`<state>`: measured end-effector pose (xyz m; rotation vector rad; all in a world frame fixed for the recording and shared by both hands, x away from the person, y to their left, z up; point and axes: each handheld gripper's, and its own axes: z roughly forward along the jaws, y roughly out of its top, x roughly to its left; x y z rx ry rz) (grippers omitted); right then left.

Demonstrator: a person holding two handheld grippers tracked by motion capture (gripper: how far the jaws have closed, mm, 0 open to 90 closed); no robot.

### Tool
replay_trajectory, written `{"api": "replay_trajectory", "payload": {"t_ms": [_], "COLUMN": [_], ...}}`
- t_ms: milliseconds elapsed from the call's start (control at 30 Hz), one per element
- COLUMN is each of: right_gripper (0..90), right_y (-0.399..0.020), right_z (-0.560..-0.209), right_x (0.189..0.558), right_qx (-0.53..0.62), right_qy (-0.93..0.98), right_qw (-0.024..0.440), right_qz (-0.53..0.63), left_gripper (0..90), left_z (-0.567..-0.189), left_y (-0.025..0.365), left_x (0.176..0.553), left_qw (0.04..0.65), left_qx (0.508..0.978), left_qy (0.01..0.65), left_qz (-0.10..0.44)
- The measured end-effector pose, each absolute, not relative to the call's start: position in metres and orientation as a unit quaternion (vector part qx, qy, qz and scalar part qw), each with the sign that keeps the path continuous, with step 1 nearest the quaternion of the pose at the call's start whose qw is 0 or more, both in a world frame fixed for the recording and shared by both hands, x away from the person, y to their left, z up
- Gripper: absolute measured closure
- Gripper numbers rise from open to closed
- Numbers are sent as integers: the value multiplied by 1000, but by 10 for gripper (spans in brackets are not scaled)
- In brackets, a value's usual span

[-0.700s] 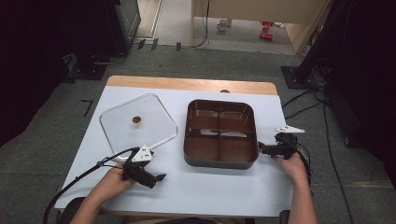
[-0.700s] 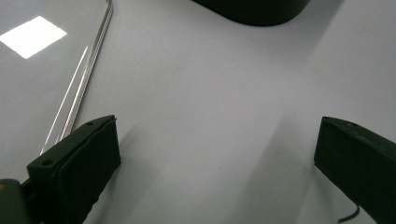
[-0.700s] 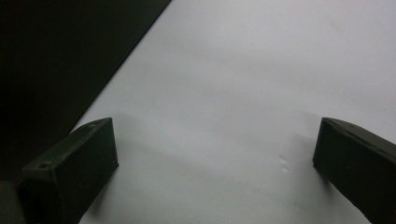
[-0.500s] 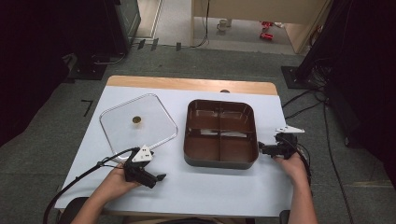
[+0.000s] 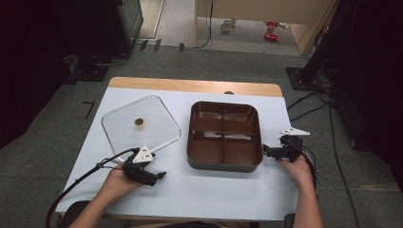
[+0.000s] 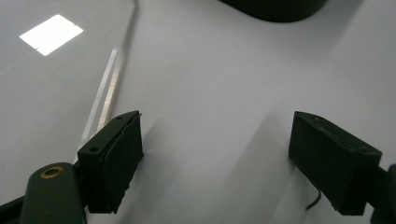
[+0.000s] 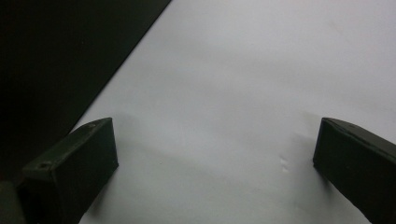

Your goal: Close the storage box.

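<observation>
A dark brown tray with four compartments sits right of the table's middle. To its left a clear square lid with a small brown knob lies flat. My left gripper rests low on the table just in front of the lid's near corner and points right toward the tray. Its jaws are open with nothing between them, the lid's edge runs on their left, and the tray's corner is ahead. My right gripper is open beside the tray's right wall.
A white cover lies over the wooden table, whose bare far edge shows. Cables trail from both grippers off the near corners. Dark equipment and cords stand on the floor around the table.
</observation>
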<state>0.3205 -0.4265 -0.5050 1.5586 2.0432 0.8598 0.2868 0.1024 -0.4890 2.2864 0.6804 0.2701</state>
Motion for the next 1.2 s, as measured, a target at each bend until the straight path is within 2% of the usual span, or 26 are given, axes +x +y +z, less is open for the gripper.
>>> {"api": "replay_trajectory", "payload": {"t_ms": [67, 133, 500, 967, 1000, 1200], "right_gripper": [0, 0, 0, 0, 0, 0], "right_y": [-426, -426, -426, -426, -426, -426], "right_z": [-505, -505, -505, -505, -505, -505], "right_x": [320, 320, 320, 320, 320, 320], "right_qx": [562, 562, 562, 562, 562, 562], "right_qy": [737, 737, 737, 737, 737, 737], "right_qw": [214, 214, 214, 214, 215, 214], "right_qz": [310, 310, 310, 310, 310, 310], "left_gripper": [179, 219, 250, 258, 291, 341], "left_z": [-479, -472, -462, -457, -459, -466], "left_y": [110, 116, 150, 165, 166, 171], "left_x": [292, 298, 343, 388, 394, 411], "left_qw": [386, 399, 399, 398, 401, 390], "left_qx": [873, 864, 849, 840, 836, 838], "left_qy": [276, 285, 321, 339, 344, 353], "left_qz": [112, 112, 131, 146, 147, 147]}}
